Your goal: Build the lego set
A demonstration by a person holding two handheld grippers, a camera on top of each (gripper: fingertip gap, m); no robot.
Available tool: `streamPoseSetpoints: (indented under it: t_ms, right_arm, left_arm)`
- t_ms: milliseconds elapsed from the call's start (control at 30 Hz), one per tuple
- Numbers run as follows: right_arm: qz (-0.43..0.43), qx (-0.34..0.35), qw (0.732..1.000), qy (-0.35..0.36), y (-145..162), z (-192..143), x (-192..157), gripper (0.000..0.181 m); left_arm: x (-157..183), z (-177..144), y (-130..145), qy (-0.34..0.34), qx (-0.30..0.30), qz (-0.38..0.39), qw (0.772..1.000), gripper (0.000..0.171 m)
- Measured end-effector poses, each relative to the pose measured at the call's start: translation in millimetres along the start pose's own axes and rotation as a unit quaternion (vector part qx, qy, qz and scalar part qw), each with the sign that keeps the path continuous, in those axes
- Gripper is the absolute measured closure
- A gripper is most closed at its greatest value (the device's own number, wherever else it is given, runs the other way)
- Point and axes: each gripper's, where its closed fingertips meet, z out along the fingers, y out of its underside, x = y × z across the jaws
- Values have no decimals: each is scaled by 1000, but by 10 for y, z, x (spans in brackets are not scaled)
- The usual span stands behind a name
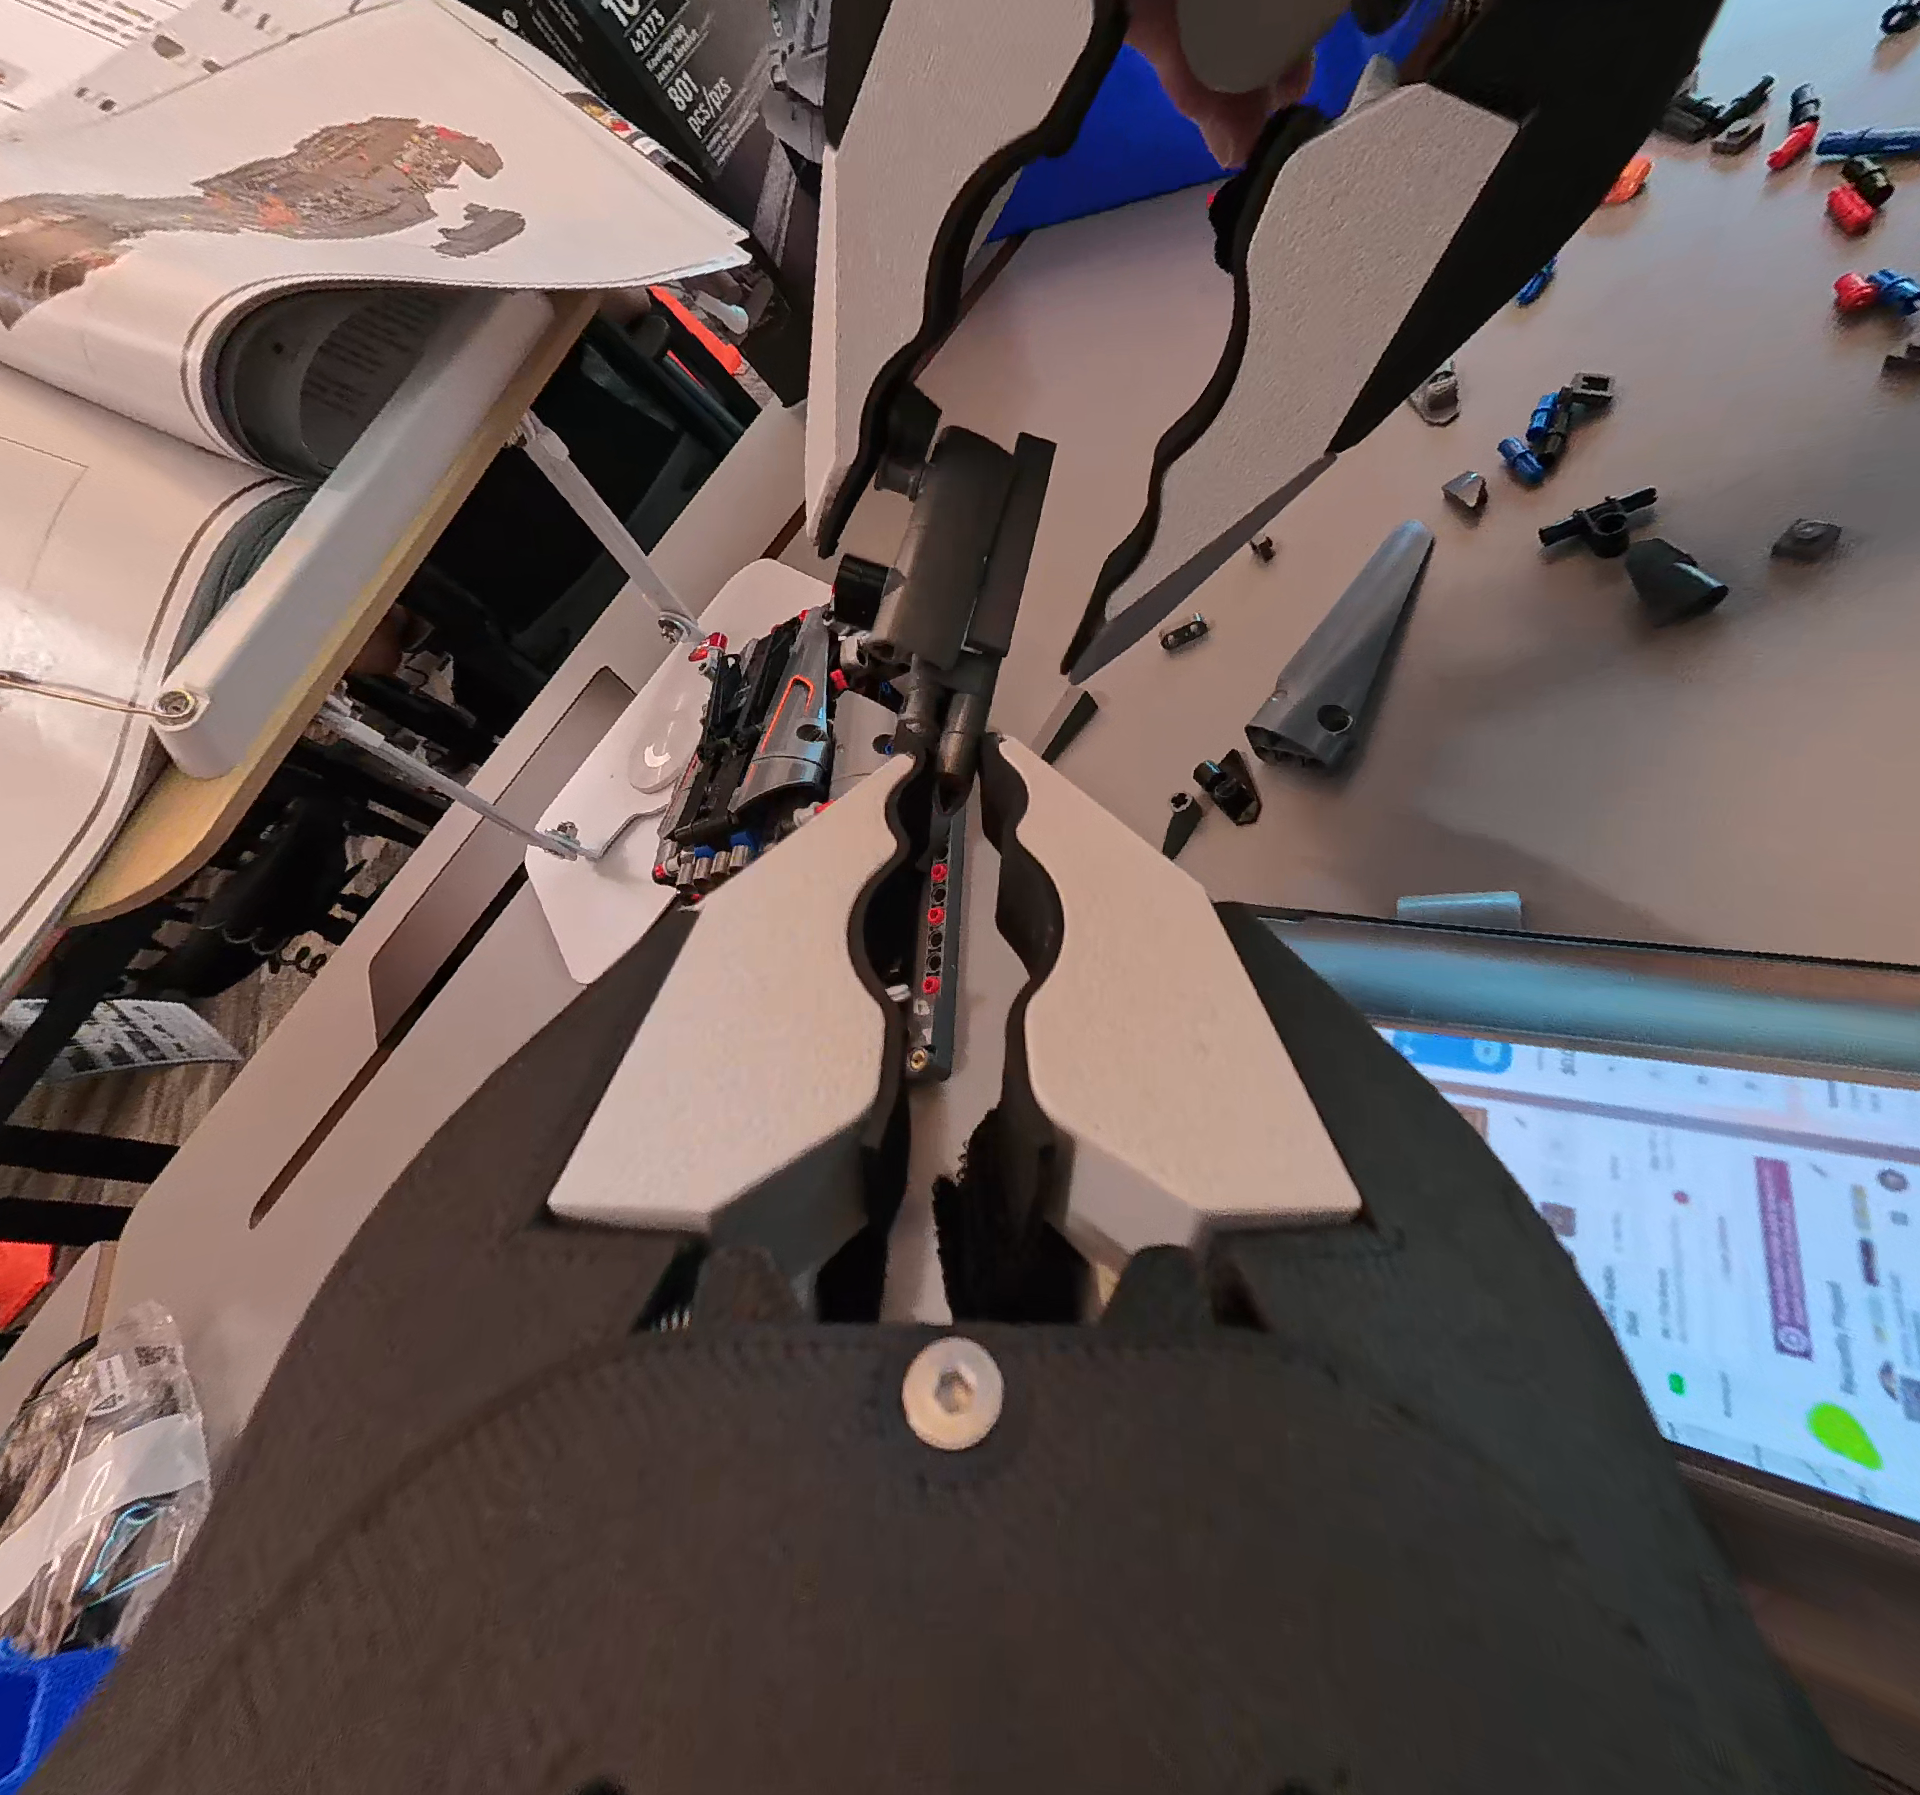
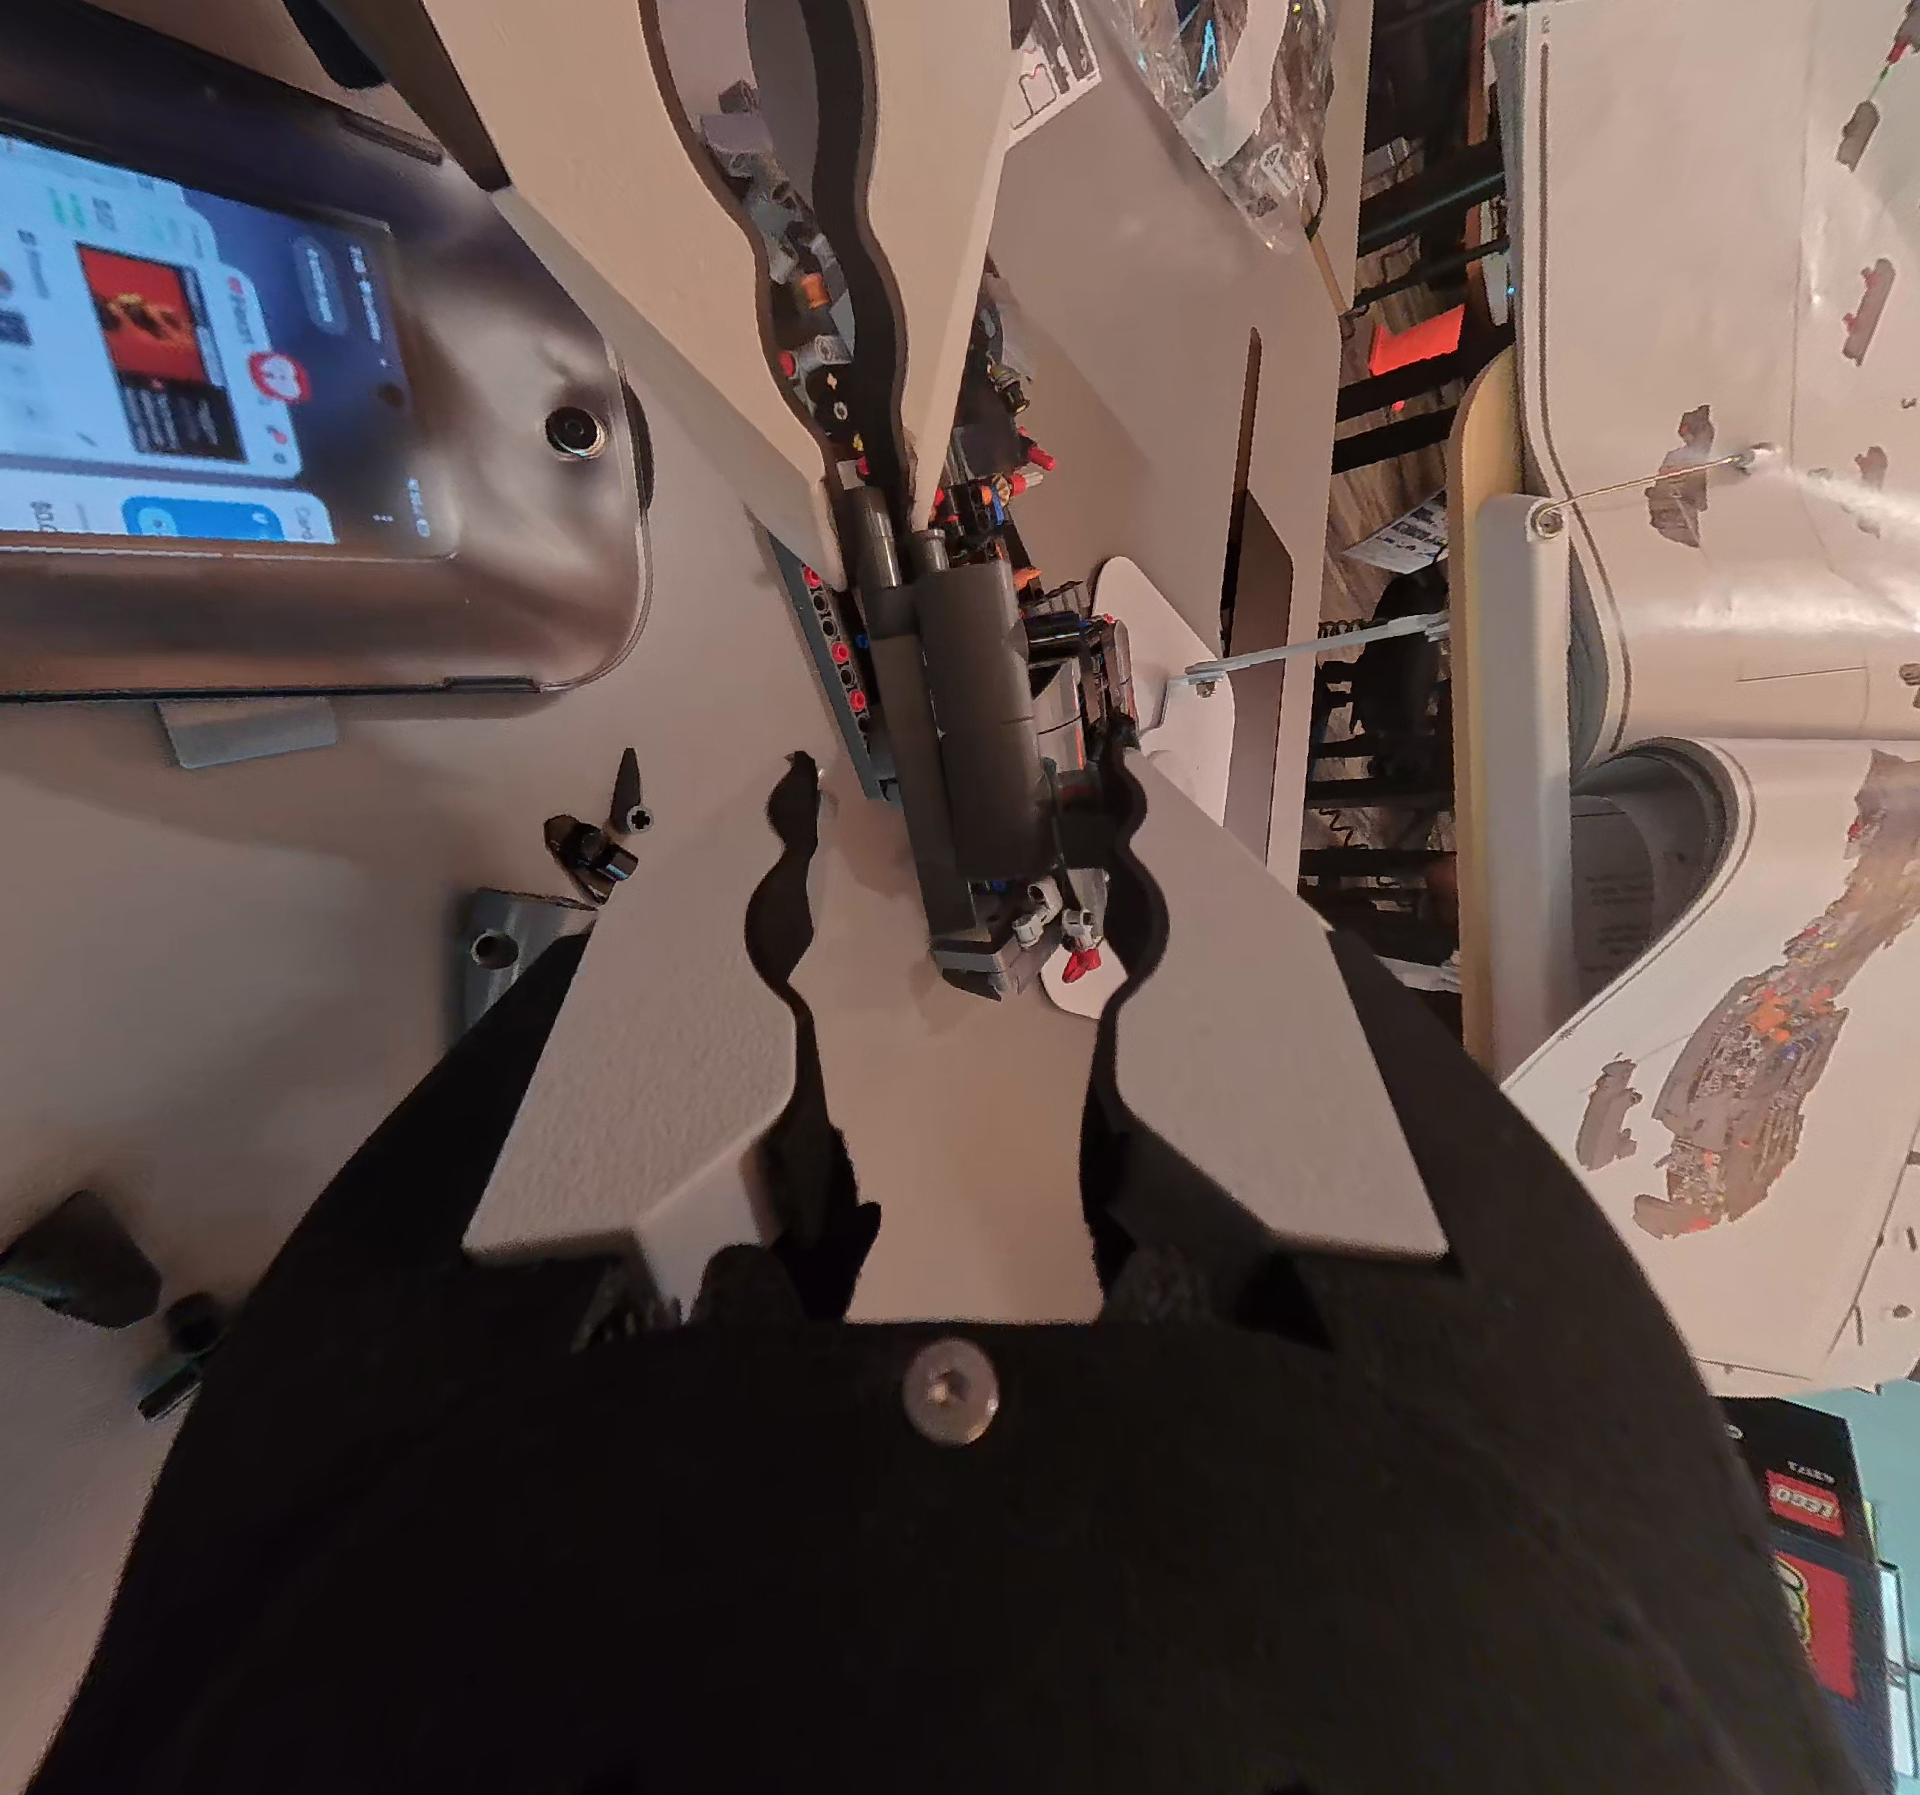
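Note:
A dark grey Lego assembly [image 1: 935, 540] with a long pinned beam [image 1: 935, 956] hangs between both grippers above the table. My left gripper [image 1: 951, 763] is shut on its near end. My right gripper [image 1: 966, 576] comes in from the top with its jaws open around the far end. In the right wrist view, the assembly [image 2: 977, 706] lies between the open fingers of my right gripper [image 2: 956, 769]. The right fingertip [image 2: 1117, 789] is close against it and the left fingertip stands apart. The left gripper [image 2: 881, 509] grips the assembly from above.
An open instruction booklet [image 1: 312, 187] rests on a stand at the left, with a Lego box [image 1: 623, 0] behind it. Another built section [image 1: 769, 748] sits on the stand's white foot. Loose parts [image 1: 1849, 207], a grey wedge panel [image 1: 1340, 644], a lit screen [image 1: 1662, 1226] and a parts bag [image 1: 94, 1465] surround the work area. The tips of both grippers are at nearly the same place. The right tips stand about 11 cm off the built section [image 1: 769, 748]. It is also in sight in the right wrist view [image 2: 1071, 733].

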Motion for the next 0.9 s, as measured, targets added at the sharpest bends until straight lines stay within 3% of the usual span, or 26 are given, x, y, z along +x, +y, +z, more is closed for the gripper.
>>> streamPoseSetpoints:
  t_ms: [467,900]
  right_arm:
    - [-18,19,997,-71,-85,-6,-286,132]
    - [-49,26,998,-35,-158,-27,-226,141]
  left_arm:
    - [251,-155,140,27,-26,-13,999,166]
    - [259,-136,168,-20,-48,36,998,166]
